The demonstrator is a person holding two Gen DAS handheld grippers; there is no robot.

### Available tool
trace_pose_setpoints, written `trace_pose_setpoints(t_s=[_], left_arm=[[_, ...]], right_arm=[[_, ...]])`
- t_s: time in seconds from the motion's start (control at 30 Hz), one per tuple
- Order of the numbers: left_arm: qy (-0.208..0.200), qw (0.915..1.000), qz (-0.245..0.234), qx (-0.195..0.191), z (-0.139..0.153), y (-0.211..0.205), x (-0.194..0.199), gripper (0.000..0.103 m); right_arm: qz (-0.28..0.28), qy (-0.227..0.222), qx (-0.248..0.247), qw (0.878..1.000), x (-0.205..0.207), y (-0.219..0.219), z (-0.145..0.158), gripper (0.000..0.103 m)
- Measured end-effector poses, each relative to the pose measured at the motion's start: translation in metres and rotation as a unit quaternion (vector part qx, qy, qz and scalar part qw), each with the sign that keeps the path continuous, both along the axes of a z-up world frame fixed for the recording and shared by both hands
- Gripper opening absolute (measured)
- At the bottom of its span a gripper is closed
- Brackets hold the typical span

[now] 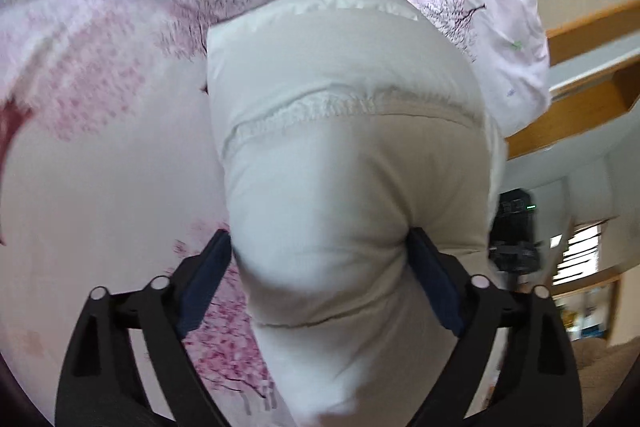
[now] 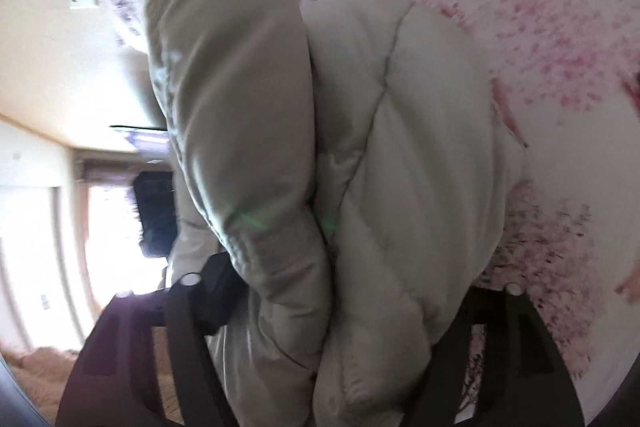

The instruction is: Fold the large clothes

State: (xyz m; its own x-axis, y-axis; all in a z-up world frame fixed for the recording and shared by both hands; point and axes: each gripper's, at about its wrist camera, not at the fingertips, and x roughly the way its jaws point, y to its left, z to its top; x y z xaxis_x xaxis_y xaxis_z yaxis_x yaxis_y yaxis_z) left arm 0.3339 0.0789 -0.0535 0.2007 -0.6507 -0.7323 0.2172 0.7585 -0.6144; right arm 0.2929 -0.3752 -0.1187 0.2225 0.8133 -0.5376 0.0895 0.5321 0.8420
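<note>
A cream padded jacket fills the middle of the left wrist view. My left gripper is shut on a thick fold of it, with the blue pads pressing in from both sides, held above the bed. In the right wrist view the same jacket hangs bunched in quilted folds. My right gripper is shut on a thick bundle of it; the left finger shows, the right finger is mostly hidden by fabric.
A pink bedsheet with a cherry-blossom print lies under the jacket, and it also shows in the right wrist view. A pink floral quilt is heaped at the back. A wooden bed frame and room furniture stand to the right.
</note>
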Motion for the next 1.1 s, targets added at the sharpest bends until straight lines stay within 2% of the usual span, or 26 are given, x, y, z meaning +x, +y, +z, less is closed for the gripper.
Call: trace_pose_setpoints(t_s=[0.13, 0.2, 0.27, 0.33, 0.4, 0.47, 0.57, 0.67, 0.77, 0.9, 1.1], left_arm=[[-0.03, 0.9967, 0.0, 0.076, 0.019, -0.008, -0.001, 0.101], [-0.051, 0.9916, 0.003, 0.118, 0.031, -0.012, -0.005, 0.101], [-0.066, 0.9866, 0.006, 0.149, 0.04, -0.012, -0.01, 0.101], [-0.075, 0.9827, 0.011, 0.169, 0.044, -0.01, -0.016, 0.101], [-0.083, 0.9772, 0.023, 0.194, 0.052, -0.011, -0.022, 0.101], [-0.094, 0.9704, 0.036, 0.219, 0.061, -0.012, -0.031, 0.101], [-0.114, 0.9604, 0.05, 0.249, 0.075, -0.031, -0.039, 0.1], [-0.137, 0.949, 0.064, 0.277, 0.09, -0.045, -0.057, 0.101], [-0.156, 0.9415, 0.074, 0.29, 0.1, -0.054, -0.076, 0.101], [-0.158, 0.9379, 0.073, 0.3, 0.103, -0.076, -0.091, 0.101], [-0.166, 0.9155, 0.061, 0.361, 0.095, -0.107, -0.106, 0.101]], right_arm=[[-0.017, -0.001, -0.06, 0.998, -0.012, -0.008, 0.024, 0.07], [-0.036, -0.016, -0.11, 0.993, -0.024, -0.012, 0.049, 0.07], [-0.074, -0.028, -0.155, 0.985, -0.035, -0.028, 0.065, 0.07], [-0.131, -0.046, -0.195, 0.971, -0.051, -0.043, 0.088, 0.07], [-0.15, -0.063, -0.209, 0.964, -0.06, -0.041, 0.107, 0.064], [-0.135, -0.09, -0.23, 0.96, -0.069, -0.022, 0.124, 0.049], [-0.098, -0.12, -0.262, 0.953, -0.077, 0.017, 0.137, 0.034], [-0.079, -0.141, -0.282, 0.946, -0.079, 0.048, 0.143, 0.029], [-0.073, -0.161, -0.3, 0.937, -0.084, 0.061, 0.143, 0.028], [-0.067, -0.167, -0.324, 0.929, -0.086, 0.071, 0.147, 0.028], [-0.078, -0.168, -0.351, 0.918, -0.096, 0.081, 0.144, 0.028]])
